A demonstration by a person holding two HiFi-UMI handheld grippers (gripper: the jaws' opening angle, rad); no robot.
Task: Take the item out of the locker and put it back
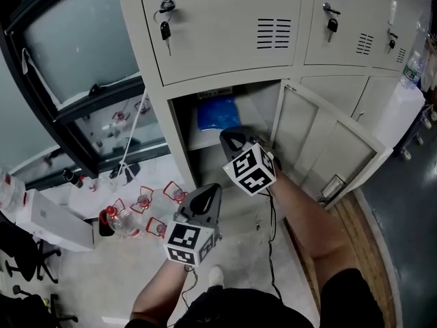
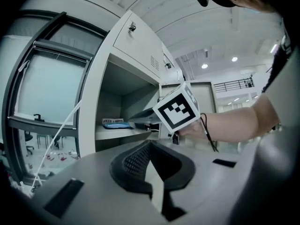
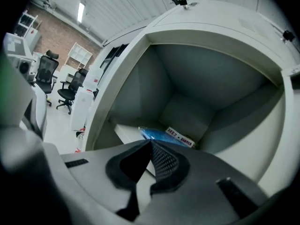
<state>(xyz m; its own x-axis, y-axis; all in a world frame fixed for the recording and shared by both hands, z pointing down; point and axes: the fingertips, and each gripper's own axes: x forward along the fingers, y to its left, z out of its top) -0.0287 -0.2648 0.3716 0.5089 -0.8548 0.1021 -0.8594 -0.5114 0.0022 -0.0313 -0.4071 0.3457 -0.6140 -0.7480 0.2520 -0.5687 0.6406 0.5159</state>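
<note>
Right gripper (image 3: 151, 142), jaws together, before grey locker shelf (image 3: 124, 131).

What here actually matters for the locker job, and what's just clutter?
Part of the job: blue packet on the shelf; open locker; right gripper at the opening, jaws shut, empty; left gripper, jaws shut, farther back.
Just lying about: plastic bottles on the floor; white box; keys in the upper locker doors; office chairs.

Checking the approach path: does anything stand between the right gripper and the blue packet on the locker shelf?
Nothing visible does. The locker door is swung open, the right gripper, shut and empty, sits at the opening, and only bare shelf shows before the blue packet.
</note>
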